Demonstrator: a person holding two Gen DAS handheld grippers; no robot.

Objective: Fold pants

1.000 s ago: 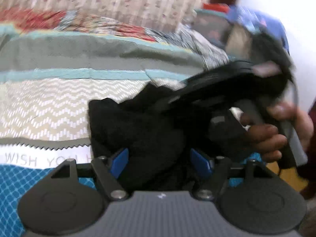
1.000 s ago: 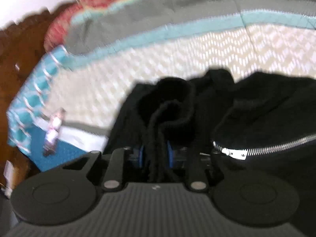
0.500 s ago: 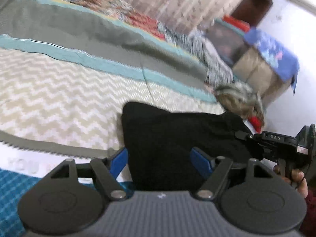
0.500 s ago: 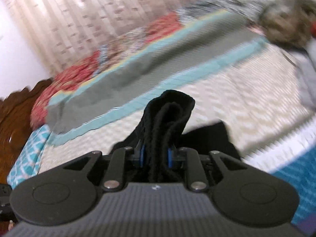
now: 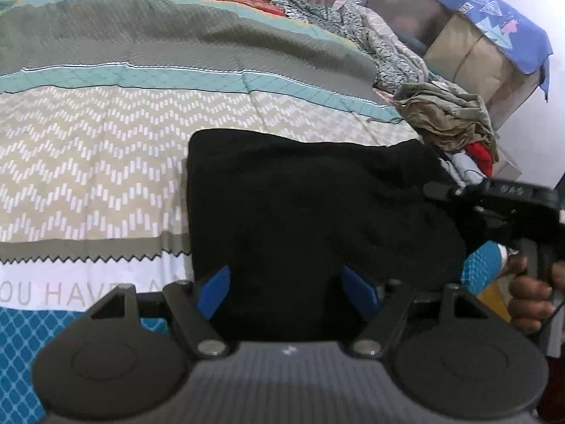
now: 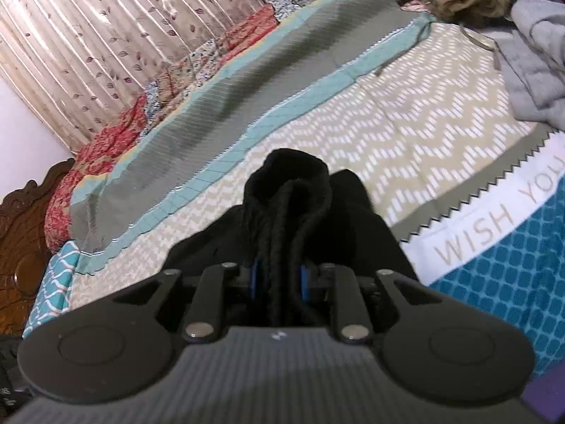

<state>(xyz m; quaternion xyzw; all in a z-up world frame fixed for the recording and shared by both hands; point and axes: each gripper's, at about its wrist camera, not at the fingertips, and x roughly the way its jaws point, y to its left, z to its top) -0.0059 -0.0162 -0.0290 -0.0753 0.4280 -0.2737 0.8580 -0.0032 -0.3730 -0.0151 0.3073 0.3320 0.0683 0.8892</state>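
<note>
The black pants (image 5: pixel 303 212) hang stretched between my two grippers above the bed. In the left wrist view the cloth fills the wide gap between the blue pads of my left gripper (image 5: pixel 287 291), whose jaws stand far apart. Whether the pads pinch the cloth is hidden. My right gripper (image 6: pixel 279 281) is shut on a bunched fold of the black pants (image 6: pixel 289 190), which sticks up past the fingertips. In the left wrist view the right gripper's body (image 5: pixel 508 205) and the hand holding it show at the far right.
The bed (image 5: pixel 91 162) carries a quilt with grey, teal and beige chevron bands. A heap of olive, grey and red clothes (image 5: pixel 445 116) lies at its right end. A box under a blue cloth (image 5: pixel 494 39) stands beyond. A carved wooden headboard (image 6: pixel 21 233) is at the left.
The pants were bunched with both grippers close together. Now the grippers have moved apart and the cloth is spread flat between them. The right gripper has lifted and turned toward the curtain.
</note>
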